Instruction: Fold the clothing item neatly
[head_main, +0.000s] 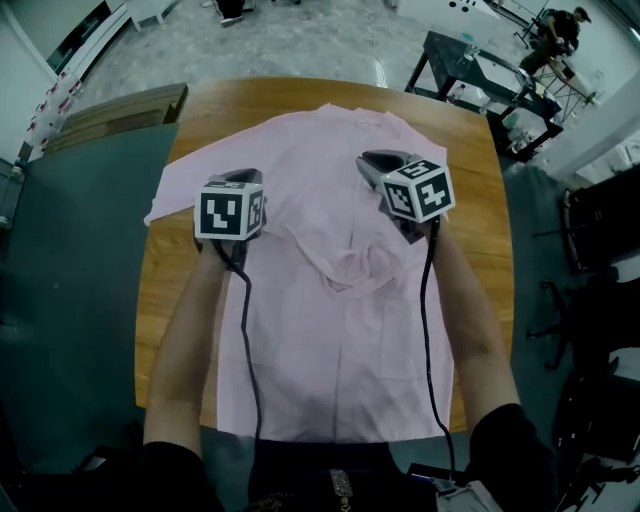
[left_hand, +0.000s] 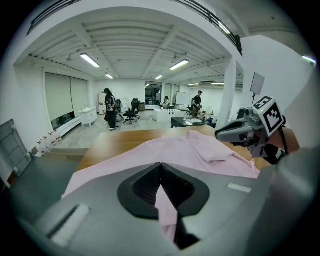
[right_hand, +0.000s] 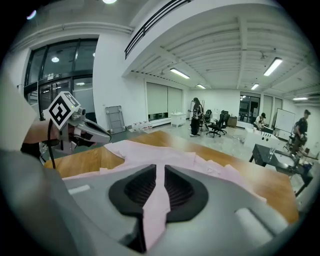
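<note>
A pink short-sleeved shirt (head_main: 340, 330) lies spread on the wooden table (head_main: 165, 290), collar at the far end, with a bunched fold (head_main: 352, 270) near its middle. My left gripper (head_main: 240, 178) is over the shirt's left side. In the left gripper view its jaws (left_hand: 160, 165) are shut on a strip of pink fabric (left_hand: 166, 207). My right gripper (head_main: 378, 162) is over the shirt's right side. Its jaws (right_hand: 159, 169) also pinch a band of the pink cloth (right_hand: 154, 210). Each gripper shows in the other's view: the right gripper (left_hand: 240, 131) and the left gripper (right_hand: 85, 130).
The table's front edge is near my body and the shirt's hem reaches it. Dark floor surrounds the table. Flat wooden boards (head_main: 120, 115) lie at the far left. Black tables (head_main: 480, 75) stand at the far right. People and office chairs (left_hand: 131, 111) are far off in the room.
</note>
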